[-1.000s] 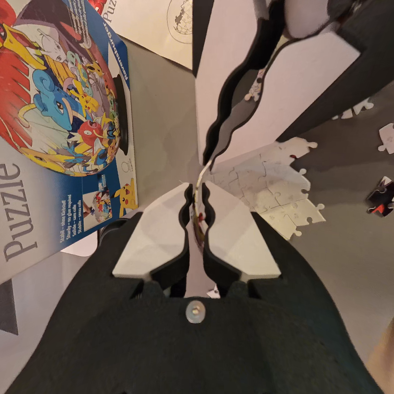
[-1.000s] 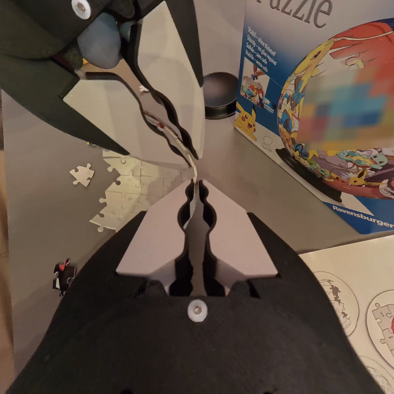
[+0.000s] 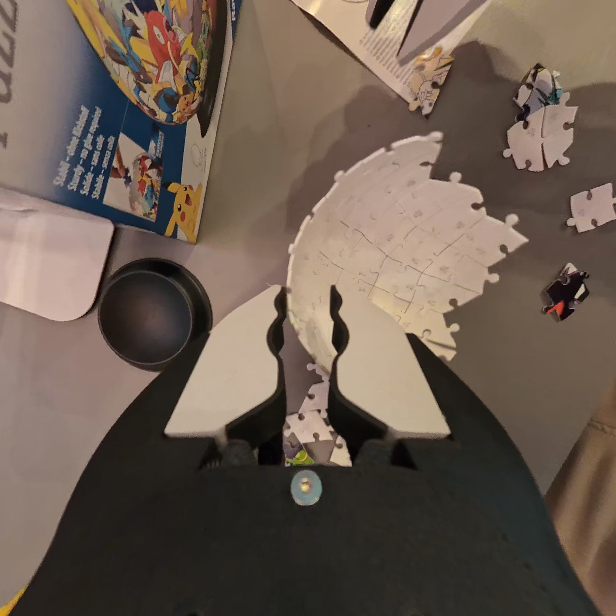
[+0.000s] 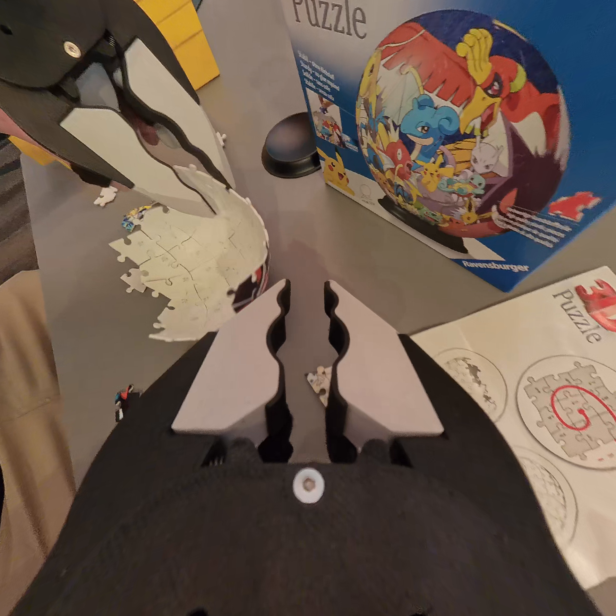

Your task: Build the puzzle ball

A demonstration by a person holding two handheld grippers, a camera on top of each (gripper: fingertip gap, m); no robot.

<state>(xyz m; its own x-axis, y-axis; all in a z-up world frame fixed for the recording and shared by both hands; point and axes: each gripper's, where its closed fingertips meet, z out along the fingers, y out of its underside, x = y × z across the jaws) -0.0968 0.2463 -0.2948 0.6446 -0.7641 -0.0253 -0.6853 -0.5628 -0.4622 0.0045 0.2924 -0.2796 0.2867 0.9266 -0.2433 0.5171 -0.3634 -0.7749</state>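
Right wrist view: right gripper [image 4: 306, 286] parted, empty, above bare surface [image 4: 333, 233] | left gripper [image 4: 220, 200] straddles the half-built shell [image 4: 200, 260] rim, seemingly steadying it | shell at near left.

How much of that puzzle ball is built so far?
Done: a curved shell of joined pieces, well short of a ball. In hand: nothing; the left gripper straddles its rim, open, and the right gripper is open and empty. Left: loose pieces lie around, and the black stand is bare.
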